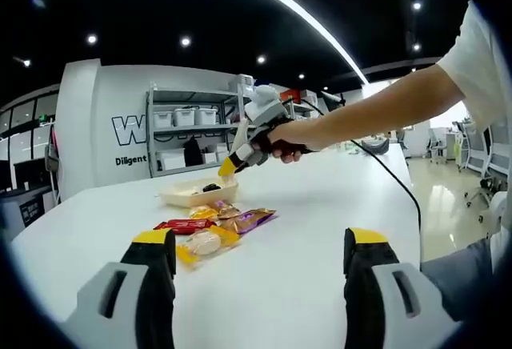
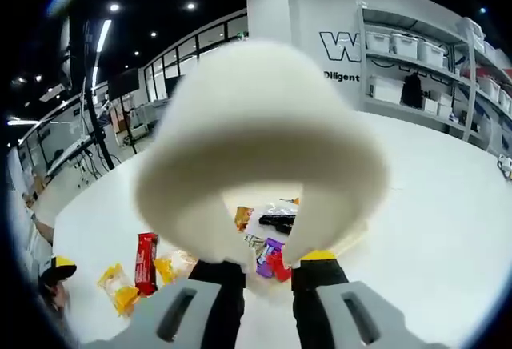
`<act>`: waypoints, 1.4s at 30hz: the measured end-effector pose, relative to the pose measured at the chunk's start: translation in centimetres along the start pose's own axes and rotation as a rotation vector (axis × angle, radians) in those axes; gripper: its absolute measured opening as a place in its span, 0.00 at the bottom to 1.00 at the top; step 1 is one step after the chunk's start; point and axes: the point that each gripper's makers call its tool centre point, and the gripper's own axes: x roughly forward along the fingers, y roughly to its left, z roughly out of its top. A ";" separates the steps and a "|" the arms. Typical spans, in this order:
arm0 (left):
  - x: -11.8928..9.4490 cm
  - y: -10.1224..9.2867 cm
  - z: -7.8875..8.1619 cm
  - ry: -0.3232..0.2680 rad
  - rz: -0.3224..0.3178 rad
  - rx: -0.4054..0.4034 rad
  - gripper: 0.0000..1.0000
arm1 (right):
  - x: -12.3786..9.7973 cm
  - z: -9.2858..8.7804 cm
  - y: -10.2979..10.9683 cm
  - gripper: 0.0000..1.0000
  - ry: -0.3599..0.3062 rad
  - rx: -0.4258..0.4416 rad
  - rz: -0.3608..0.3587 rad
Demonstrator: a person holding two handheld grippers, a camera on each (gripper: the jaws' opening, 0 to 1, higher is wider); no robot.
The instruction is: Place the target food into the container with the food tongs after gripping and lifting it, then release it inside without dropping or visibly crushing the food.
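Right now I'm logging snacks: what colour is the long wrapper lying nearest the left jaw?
Red wrapper, clearest in left gripper view.

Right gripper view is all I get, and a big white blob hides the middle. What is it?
Observer: Those are the food tongs. In the left gripper view the right gripper holds them above the table, by the container.
Operator: Is there food in the container?
Observer: Yes, one small dark piece lies in it. The snack packets lie in front of it on the table.
Operator: What is the other gripper doing?
Observer: The left gripper has its jaws wide open and holds nothing.
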 end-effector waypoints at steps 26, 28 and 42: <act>0.0 0.8 0.2 -0.008 0.035 -0.009 0.91 | -3.7 -4.8 8.2 0.16 0.104 -0.042 0.229; 0.0 0.7 0.1 -0.005 0.033 -0.004 0.90 | -3.8 -5.3 8.5 0.16 0.107 -0.055 0.241; 0.2 0.7 -0.2 0.012 0.022 -0.008 0.88 | -3.7 -7.6 8.4 0.17 0.182 -0.046 0.251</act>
